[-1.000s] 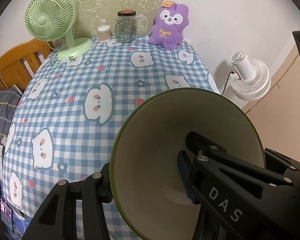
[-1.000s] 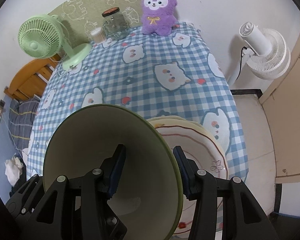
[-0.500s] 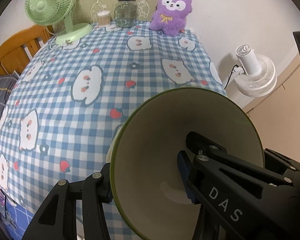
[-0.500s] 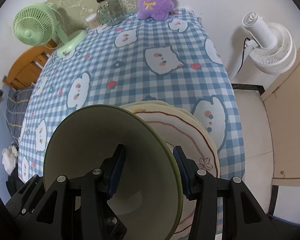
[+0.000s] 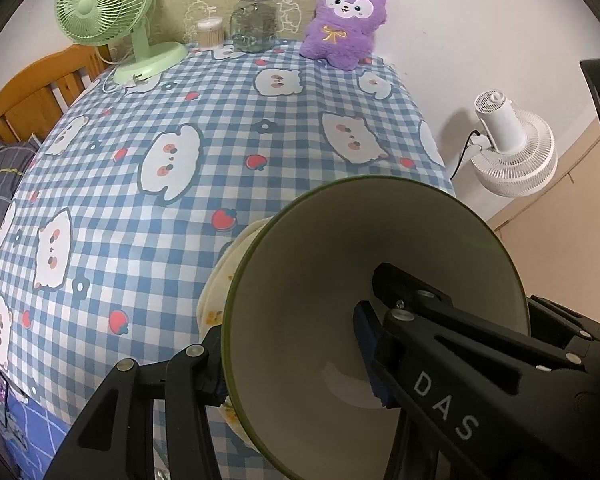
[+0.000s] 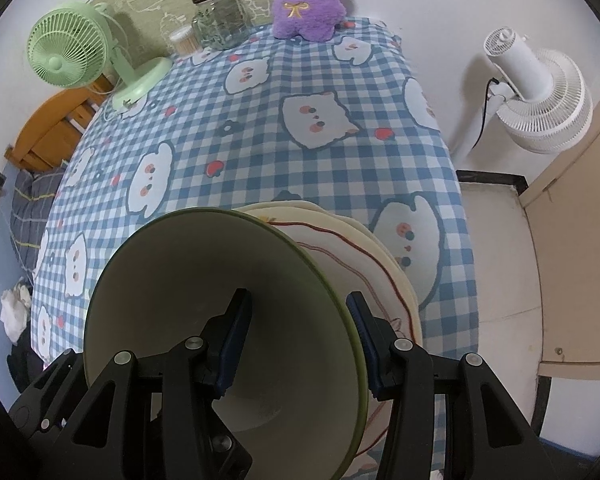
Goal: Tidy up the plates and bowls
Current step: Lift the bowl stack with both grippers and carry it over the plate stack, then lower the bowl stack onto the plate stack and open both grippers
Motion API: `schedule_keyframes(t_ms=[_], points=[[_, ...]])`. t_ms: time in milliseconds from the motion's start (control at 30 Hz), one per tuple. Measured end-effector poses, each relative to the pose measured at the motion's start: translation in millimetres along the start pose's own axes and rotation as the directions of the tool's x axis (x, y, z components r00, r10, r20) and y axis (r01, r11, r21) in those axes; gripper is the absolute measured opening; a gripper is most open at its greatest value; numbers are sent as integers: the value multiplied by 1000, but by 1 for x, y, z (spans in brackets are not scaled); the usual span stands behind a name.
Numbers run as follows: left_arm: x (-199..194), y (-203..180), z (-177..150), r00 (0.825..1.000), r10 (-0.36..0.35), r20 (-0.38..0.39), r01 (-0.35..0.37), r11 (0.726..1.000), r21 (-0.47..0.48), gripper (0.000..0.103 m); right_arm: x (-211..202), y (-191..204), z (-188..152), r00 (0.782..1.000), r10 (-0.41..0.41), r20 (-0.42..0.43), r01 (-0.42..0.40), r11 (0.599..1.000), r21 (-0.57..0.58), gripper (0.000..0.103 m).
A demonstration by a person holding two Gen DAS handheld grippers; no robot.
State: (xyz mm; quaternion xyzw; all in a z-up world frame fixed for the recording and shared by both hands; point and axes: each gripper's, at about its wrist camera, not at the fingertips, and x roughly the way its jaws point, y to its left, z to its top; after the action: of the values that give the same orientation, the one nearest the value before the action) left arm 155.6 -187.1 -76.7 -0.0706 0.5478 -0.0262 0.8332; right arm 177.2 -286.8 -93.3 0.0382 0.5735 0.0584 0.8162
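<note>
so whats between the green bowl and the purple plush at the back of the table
Only bare blue checked tablecloth lies between the green-rimmed ceramic bowl and the purple plush toy; both wrist views show it.

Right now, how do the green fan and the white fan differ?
The green fan stands on the checked tablecloth at its far left corner; the white fan stands off the table, to its right. The green fan's grille faces the camera; the white fan shows its motor housing, facing away. Both have round cage grilles.

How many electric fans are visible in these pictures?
2. A green desk fan stands at the table's far left corner, beside the cotton swab jar. A white fan stands off the table, to its right by the wall. None seems hidden.
</note>
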Motion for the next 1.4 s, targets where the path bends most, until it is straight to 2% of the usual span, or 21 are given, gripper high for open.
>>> schedule_keyframes(t_ms=[333, 533, 767, 833, 1167, 1400], points=[[3, -1, -1, 999, -15, 35, 15, 1000, -14, 54, 2, 0, 1, 1000, 11, 28, -10, 1000, -14, 54], [4, 0, -3, 999, -19, 50, 19, 1000, -13, 61, 2, 2, -1, 998, 21, 51, -20, 1000, -24, 55], [-1, 3, -4, 997, 16, 72, -15, 1000, -17, 72, -2, 3, -1, 997, -17, 80, 21, 999, -41, 73], [-3, 4, -4, 997, 19, 80, -18, 1000, -14, 73, -3, 1, 0, 996, -23, 82, 26, 999, -37, 75], [-18, 4, 2, 992, 33, 122, -34, 999, 0, 78, -22, 6, 5, 991, -1, 130, 7, 999, -45, 76], [-34, 2, 8, 988, 26, 151, -28, 1000, 14, 79, -44, 11, 9, 985, -24, 170, 34, 998, -57, 76]])
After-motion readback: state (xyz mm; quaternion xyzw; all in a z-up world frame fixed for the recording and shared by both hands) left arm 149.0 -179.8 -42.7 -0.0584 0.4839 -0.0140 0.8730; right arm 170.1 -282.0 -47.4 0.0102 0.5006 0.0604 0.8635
